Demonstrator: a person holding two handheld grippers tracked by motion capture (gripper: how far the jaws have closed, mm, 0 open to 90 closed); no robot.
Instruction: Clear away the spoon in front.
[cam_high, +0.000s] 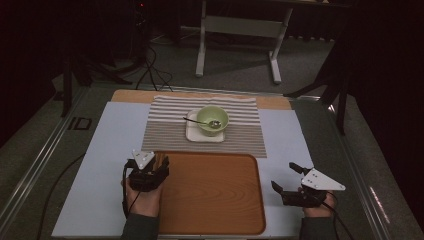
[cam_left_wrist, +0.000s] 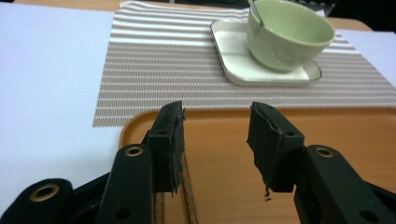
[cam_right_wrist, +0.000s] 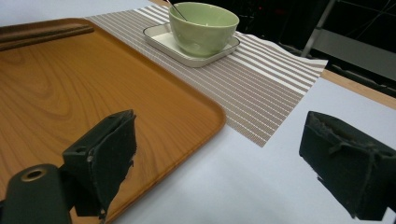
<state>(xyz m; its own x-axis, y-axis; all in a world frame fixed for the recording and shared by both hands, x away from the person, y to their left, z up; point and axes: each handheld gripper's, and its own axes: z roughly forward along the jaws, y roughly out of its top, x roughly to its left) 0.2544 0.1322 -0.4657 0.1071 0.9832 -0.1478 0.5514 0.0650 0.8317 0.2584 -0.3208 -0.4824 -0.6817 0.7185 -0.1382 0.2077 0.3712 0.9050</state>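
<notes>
Tray corner under left gripper

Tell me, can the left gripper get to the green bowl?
Probably yes. The left gripper has its jaws open with nothing between them, and only bare tray and striped mat lie between it and the bowl.

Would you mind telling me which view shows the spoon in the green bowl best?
The high view: it looks down into the bowl, showing the whole spoon. Both gripper views look from the side and catch just the handle above the rim.
</notes>
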